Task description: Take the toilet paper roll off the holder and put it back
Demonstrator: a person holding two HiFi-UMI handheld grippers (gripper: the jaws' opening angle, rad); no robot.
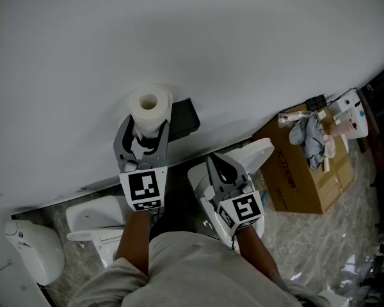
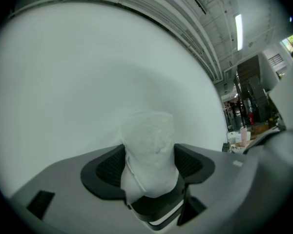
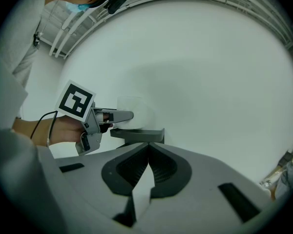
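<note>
White wall (image 1: 243, 43) above marbled floor (image 1: 307, 248) bears a black holder (image 1: 187, 117); just over it, left gripper (image 1: 145, 136) jaws clamp the toilet paper roll (image 1: 150, 104); right gripper (image 1: 214, 162) jaws pressed together.

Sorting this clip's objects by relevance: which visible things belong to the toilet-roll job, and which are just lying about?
Job: toilet paper roll, clamped in the left gripper; black holder on the wall.
Lying about: cardboard box, cloth on it.
</note>
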